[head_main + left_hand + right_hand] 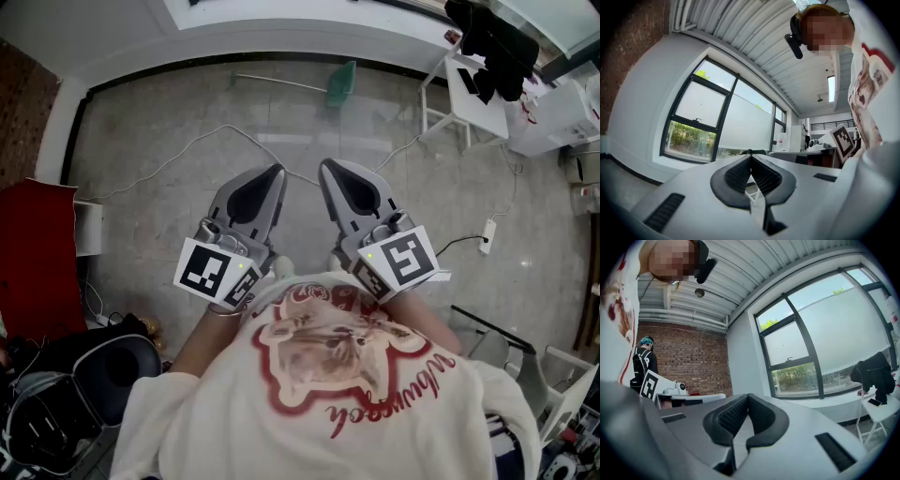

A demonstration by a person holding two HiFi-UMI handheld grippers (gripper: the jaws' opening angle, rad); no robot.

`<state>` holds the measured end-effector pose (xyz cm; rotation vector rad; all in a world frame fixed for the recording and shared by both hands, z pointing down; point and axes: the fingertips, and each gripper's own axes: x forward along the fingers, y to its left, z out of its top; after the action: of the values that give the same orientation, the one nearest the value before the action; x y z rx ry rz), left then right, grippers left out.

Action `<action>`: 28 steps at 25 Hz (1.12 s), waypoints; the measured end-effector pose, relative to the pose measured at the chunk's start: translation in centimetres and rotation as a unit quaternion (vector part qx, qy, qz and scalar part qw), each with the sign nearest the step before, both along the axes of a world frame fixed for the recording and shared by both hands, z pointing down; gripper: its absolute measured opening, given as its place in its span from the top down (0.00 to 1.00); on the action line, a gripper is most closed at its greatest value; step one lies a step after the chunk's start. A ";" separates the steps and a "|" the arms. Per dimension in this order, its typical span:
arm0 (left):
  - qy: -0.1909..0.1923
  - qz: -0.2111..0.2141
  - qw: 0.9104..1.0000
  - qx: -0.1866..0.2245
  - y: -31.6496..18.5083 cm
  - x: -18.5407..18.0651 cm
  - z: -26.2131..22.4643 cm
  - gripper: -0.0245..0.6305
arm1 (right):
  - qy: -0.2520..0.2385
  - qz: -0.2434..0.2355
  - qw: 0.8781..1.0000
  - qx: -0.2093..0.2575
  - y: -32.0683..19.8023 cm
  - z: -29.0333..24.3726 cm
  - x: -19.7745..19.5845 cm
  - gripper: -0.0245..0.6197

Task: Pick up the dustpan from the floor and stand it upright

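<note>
The green dustpan [341,83] lies on the grey floor near the far wall, its long pale handle [277,82] stretching left along the floor. Both grippers are held level close to my chest, well short of the dustpan. My left gripper [278,172] is shut with nothing in it; in the left gripper view its tips [751,156] meet against the window. My right gripper [324,167] is likewise shut and empty, and its tips [748,396] touch in the right gripper view. Neither gripper view shows the dustpan.
A white chair [457,98] with dark clothing [495,42] stands at the far right. A white cable [187,150] snakes across the floor, and a power strip [487,232] lies to the right. A red panel [37,253] and a black seat [117,370] sit at the left.
</note>
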<state>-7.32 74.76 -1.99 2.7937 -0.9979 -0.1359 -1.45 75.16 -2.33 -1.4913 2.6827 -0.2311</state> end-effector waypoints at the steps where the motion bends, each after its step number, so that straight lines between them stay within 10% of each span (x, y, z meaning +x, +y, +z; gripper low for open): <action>1: 0.001 0.000 1.000 -0.001 0.1 -0.1 0.1 0.93 | 0.000 -0.001 1.000 -0.001 0.0 0.0 -0.1 0.92; 28: -0.028 0.000 0.999 0.019 -1.5 -4.5 -0.6 0.93 | 0.000 0.032 0.999 0.011 -1.5 -0.6 -4.0 0.92</action>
<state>-11.83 73.23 -2.61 2.8464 -1.0167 -0.0781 -5.48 73.70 -2.88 -1.5689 2.6231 -0.1971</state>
